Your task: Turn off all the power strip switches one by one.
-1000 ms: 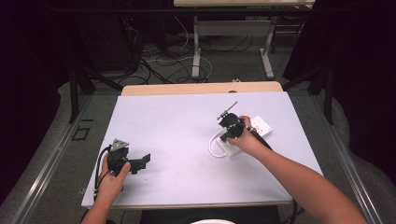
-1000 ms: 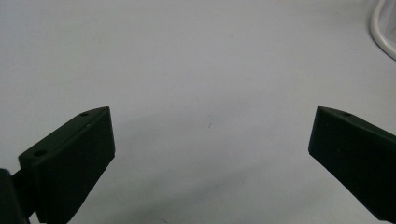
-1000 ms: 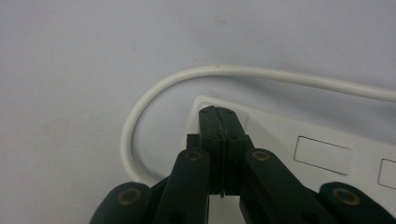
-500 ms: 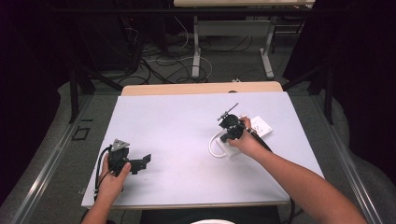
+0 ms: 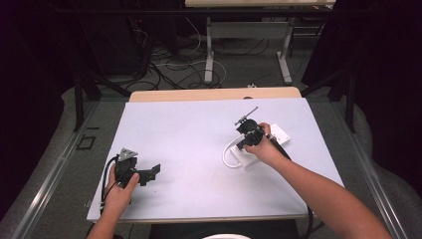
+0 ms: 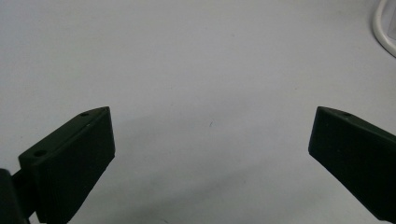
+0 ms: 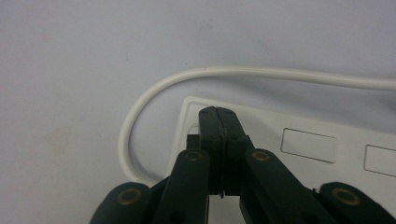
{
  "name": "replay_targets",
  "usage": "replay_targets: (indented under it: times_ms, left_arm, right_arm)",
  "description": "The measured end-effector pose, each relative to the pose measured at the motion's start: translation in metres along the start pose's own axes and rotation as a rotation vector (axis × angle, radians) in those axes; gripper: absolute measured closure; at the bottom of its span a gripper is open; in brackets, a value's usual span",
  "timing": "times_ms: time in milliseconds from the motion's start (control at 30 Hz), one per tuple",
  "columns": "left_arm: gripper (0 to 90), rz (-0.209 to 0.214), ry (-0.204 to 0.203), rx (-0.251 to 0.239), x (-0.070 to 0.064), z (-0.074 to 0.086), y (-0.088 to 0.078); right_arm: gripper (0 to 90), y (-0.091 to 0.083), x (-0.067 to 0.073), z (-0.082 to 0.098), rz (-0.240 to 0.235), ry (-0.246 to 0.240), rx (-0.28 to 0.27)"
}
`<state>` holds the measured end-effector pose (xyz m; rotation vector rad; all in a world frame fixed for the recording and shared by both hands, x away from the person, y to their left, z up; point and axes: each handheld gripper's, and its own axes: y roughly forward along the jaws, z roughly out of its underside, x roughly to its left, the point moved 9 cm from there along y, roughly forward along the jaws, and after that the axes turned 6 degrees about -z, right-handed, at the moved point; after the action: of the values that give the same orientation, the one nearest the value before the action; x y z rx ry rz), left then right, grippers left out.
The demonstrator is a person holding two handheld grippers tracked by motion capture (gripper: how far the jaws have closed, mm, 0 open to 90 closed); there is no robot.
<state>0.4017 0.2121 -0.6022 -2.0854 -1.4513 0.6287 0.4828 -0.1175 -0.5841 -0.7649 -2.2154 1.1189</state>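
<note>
White power strip (image 7: 327,140) lies under the closed right gripper (image 7: 218,113)

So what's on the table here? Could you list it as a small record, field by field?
surface: white table
item: white power strip, flat on the table near its right side
cord: white cable, curling in a loop off the strip's end
right gripper: shut, tips down over the strip's end; whether they touch it I can't tell
left gripper: open, nothing between its jaws, above bare table near the front left
</note>
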Motion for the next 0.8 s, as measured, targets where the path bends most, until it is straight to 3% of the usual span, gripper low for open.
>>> replay_targets:
  times_ms: [133,200,233,300,333,367,400,433,467,500,533,567,633,667,700,733,767,800]
  left_arm:
    - [0.3,0.000,0.003,0.002,0.000,0.000,0.000]
    - [0.4,-0.001,0.003,0.002,0.000,0.000,0.000]
    - [0.4,0.000,0.003,0.002,0.000,0.000,0.000]
    - [0.4,-0.001,0.003,0.004,0.000,0.000,0.000]
    - [0.4,0.000,0.002,0.004,0.000,0.000,0.000]
    - [0.4,0.000,0.002,0.004,0.000,0.000,0.000]
    - [0.4,0.000,0.002,0.004,0.000,0.000,0.000]
    - [0.4,0.000,0.002,0.004,0.000,0.000,0.000]
    - [0.4,0.000,0.002,0.004,0.000,0.000,0.000]
    - [0.4,0.000,0.003,0.002,0.000,0.000,0.000]
    - [0.4,0.000,0.003,0.002,0.000,0.000,0.000]
    - [0.4,0.000,0.004,0.002,0.000,0.000,0.000]
    - [0.4,-0.001,0.004,0.001,0.000,0.000,0.000]
    - [0.4,-0.003,0.003,0.001,0.000,0.000,0.000]
    - [0.4,-0.003,0.003,0.001,0.000,0.000,0.000]
    - [0.4,-0.002,0.003,0.001,0.000,0.000,0.000]
    - [0.4,-0.002,0.004,0.001,0.000,0.000,0.000]
    - [0.4,-0.001,0.003,0.001,0.000,0.000,0.000]
  right_arm:
    - [90.0,-0.007,-0.006,0.002,0.010,0.032,0.037]
    - [90.0,-0.007,-0.010,0.000,0.006,0.051,-0.009]
    - [90.0,-0.012,-0.011,0.003,0.014,0.056,0.036]
    - [90.0,-0.012,-0.015,0.002,0.011,0.073,-0.003]
    - [90.0,-0.015,-0.017,0.005,0.022,0.096,0.034]
    - [90.0,-0.012,-0.017,0.002,0.013,0.118,-0.027]
    - [90.0,-0.012,-0.020,0.002,0.017,0.106,-0.031]
    - [90.0,-0.017,-0.022,0.006,0.027,0.112,0.032]
    - [90.0,-0.017,-0.022,0.006,0.027,0.112,0.032]
    - [90.0,-0.016,-0.025,0.003,0.026,0.131,-0.014]
    - [90.0,-0.018,-0.027,0.005,0.040,0.136,0.015]
    - [90.0,-0.017,-0.027,0.003,0.015,0.143,-0.019]
    - [90.0,-0.017,-0.033,0.005,0.046,0.143,-0.002]
    - [90.0,-0.017,-0.032,0.004,0.029,0.162,-0.014]
    - [90.0,-0.020,-0.037,0.008,0.056,0.137,0.037]
    - [90.0,-0.015,-0.035,0.003,0.025,0.167,-0.043]
    - [90.0,-0.018,-0.038,0.006,0.051,0.174,0.003]
    - [90.0,-0.018,-0.039,0.006,0.051,0.185,0.003]
